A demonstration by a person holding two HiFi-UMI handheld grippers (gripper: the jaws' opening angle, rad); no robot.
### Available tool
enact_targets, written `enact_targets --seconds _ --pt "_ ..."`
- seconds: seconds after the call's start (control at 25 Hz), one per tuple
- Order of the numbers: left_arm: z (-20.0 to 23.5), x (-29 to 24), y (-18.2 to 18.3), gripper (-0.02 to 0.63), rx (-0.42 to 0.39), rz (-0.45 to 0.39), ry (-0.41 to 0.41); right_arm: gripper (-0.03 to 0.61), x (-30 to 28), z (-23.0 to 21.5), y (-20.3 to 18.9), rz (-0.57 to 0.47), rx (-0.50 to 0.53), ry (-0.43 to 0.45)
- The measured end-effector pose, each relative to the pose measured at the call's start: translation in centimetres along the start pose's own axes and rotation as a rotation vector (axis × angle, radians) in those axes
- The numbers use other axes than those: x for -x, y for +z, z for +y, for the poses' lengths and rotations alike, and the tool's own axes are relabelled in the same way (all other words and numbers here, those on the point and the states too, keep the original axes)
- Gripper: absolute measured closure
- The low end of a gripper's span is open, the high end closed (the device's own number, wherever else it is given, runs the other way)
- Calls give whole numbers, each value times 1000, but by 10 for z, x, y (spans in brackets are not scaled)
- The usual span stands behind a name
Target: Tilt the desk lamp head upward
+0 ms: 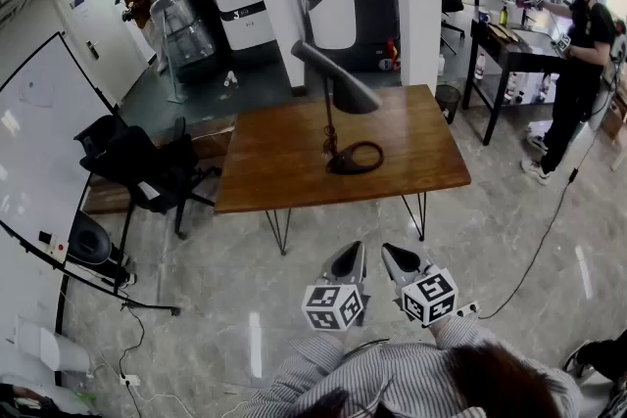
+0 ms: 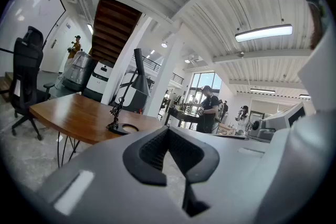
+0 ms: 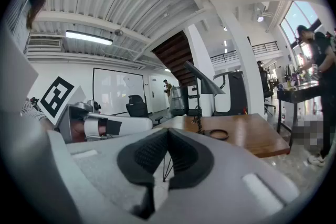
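A black desk lamp stands on the wooden table (image 1: 284,162). Its cone head (image 1: 333,78) points down to the right, above its ring base (image 1: 355,158). Both grippers hang over the floor in front of the table, well short of the lamp. My left gripper (image 1: 345,264) and right gripper (image 1: 400,261) sit side by side, each shut on nothing. In the left gripper view the lamp head (image 2: 139,68) and base (image 2: 122,127) show far beyond the shut gripper (image 2: 168,131). From the right gripper view, the lamp head (image 3: 202,81) rises beyond the shut gripper (image 3: 168,132).
A black office chair (image 1: 147,166) stands left of the table, beside a whiteboard (image 1: 39,142). Behind the table rises a white column (image 1: 421,5). A person (image 1: 578,54) stands at a black desk (image 1: 509,44) to the right. Cables run across the floor.
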State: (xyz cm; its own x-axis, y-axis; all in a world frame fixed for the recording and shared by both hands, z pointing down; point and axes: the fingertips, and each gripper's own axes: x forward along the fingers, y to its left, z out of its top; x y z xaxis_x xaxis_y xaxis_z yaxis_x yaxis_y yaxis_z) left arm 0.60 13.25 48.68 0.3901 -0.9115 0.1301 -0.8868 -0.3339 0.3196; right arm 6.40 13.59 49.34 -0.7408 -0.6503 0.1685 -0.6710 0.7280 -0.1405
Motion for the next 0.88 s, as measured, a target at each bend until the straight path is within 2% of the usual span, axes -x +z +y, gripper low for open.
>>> enact_targets --seconds 0.68,0.76,0.88 --pt "-2 8 -7 615 15 6 6 580 11 6 -7 -3 -15 10" --pt "-6 7 -5 615 7 -3 -9 578 13 7 -2 -22 17 29" --pt "-15 4 -1 615 -7 -35 -50 578 17 4 8 -49 118 35"
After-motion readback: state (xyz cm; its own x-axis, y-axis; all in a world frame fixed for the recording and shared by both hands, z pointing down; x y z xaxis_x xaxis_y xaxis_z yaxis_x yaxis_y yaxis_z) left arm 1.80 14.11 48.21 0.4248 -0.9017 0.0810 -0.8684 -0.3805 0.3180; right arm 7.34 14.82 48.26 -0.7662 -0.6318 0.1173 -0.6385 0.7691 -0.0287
